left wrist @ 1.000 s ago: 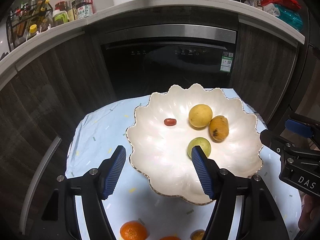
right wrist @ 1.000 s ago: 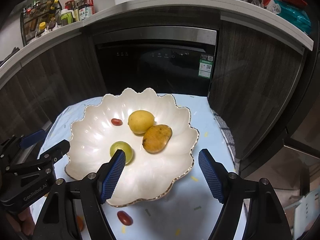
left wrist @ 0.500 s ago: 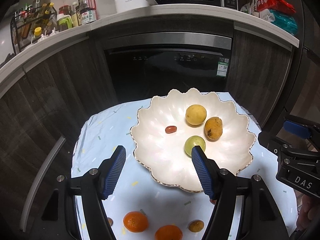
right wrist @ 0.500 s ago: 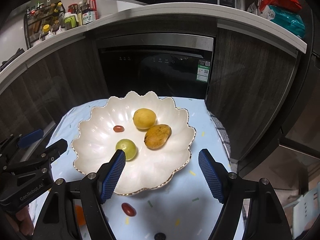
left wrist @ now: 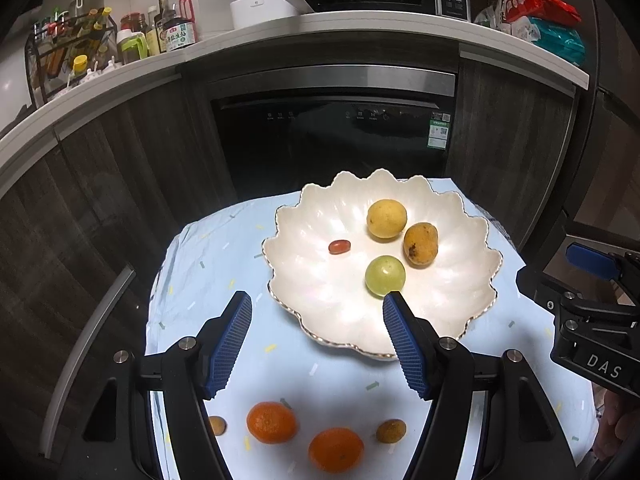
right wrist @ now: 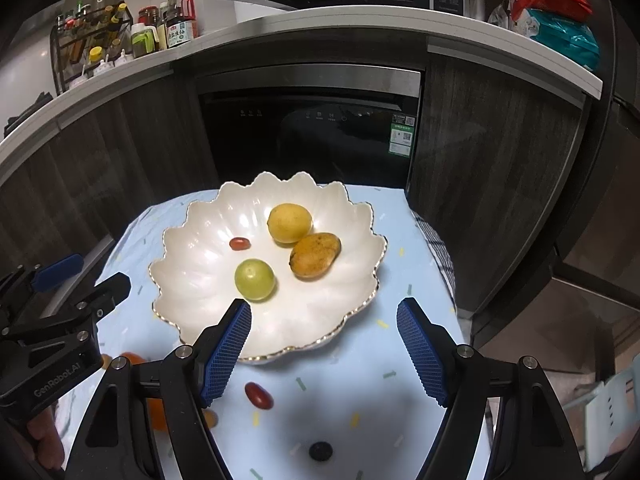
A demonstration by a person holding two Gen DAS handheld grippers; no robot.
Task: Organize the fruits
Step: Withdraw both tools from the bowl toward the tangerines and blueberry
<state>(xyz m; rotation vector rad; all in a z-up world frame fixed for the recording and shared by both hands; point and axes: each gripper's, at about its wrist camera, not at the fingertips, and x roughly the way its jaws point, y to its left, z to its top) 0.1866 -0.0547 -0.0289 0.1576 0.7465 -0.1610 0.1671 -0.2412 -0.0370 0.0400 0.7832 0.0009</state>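
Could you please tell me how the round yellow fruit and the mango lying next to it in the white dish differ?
The yellow fruit is nearly round; the mango is longer and oval. The yellow fruit's skin is a pale, even yellow, while the mango is a deeper orange-yellow with dark spots. The yellow fruit sits nearer the dish's far rim, the mango closer to its right edge. Both lie inside the dish, close enough to seem to touch, and neither is held.

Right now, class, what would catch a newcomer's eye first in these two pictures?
A white scalloped plate on the pale blue tablecloth holds a yellow fruit, a mango, a green fruit and a small red one. Two oranges wait in front of it, behind the open left gripper.
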